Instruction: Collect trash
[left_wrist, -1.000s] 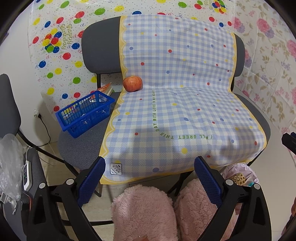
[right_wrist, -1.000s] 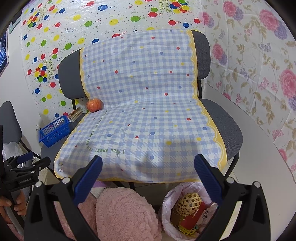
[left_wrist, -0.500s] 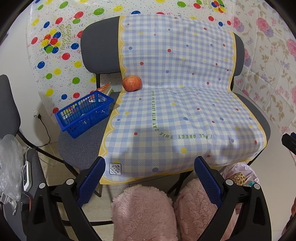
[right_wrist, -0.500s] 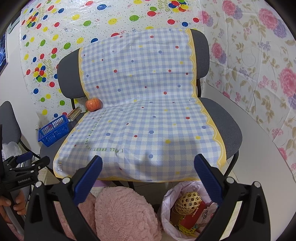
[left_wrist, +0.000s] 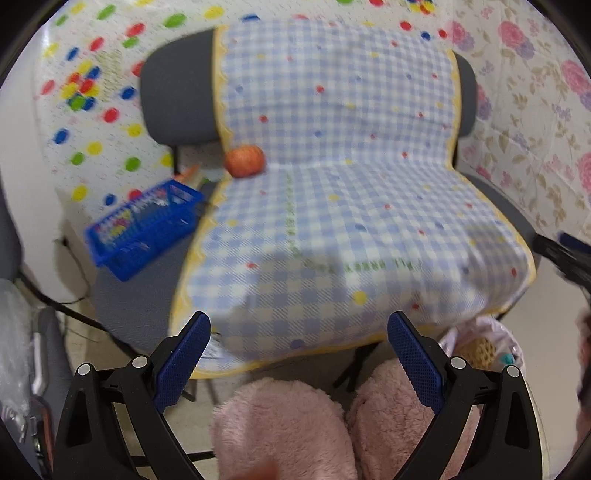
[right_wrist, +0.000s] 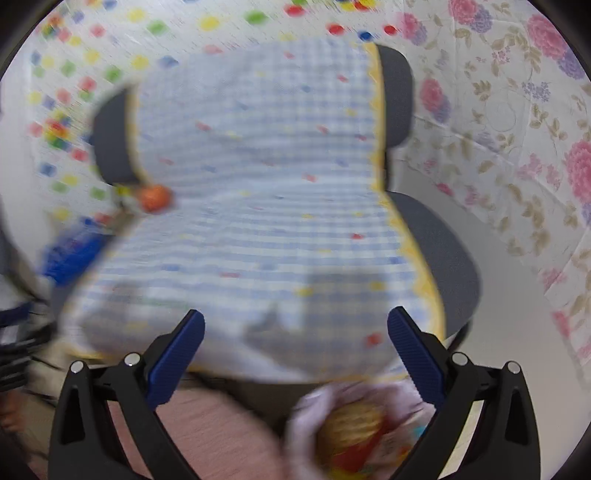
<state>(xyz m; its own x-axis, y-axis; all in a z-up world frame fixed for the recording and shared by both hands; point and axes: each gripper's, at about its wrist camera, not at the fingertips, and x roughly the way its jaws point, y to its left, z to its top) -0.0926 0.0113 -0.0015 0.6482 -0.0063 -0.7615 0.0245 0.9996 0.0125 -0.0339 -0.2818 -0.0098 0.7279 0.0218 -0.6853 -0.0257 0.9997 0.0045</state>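
Left gripper (left_wrist: 298, 332): hanging low before the chair, its blue-padded jaws standing wide apart with nothing between them.
Right gripper (right_wrist: 295, 330): hanging before the front edge of the seat, jaws likewise spread wide and gripping nothing; this view is blurring heavily.
Trash bag (right_wrist: 354, 428): sitting on the floor under the front right of the seat, a pale bag lying open, with a yellow netted ball and red packaging showing inside; in the left wrist view it is peeking out at (left_wrist: 484, 343).
Apple (left_wrist: 245, 161): resting at the back left of the seat, just against the backrest, on the edge of the cloth.
Checked cloth (left_wrist: 332, 184): draping over the backrest and seat of the grey chair (left_wrist: 177, 99), blue-and-white with a yellow border.
Blue basket (left_wrist: 144, 229): sitting on a second grey seat to the left, beside the cloth.
Pink fluffy slippers (left_wrist: 280, 424): showing at the bottom, between the left jaws.
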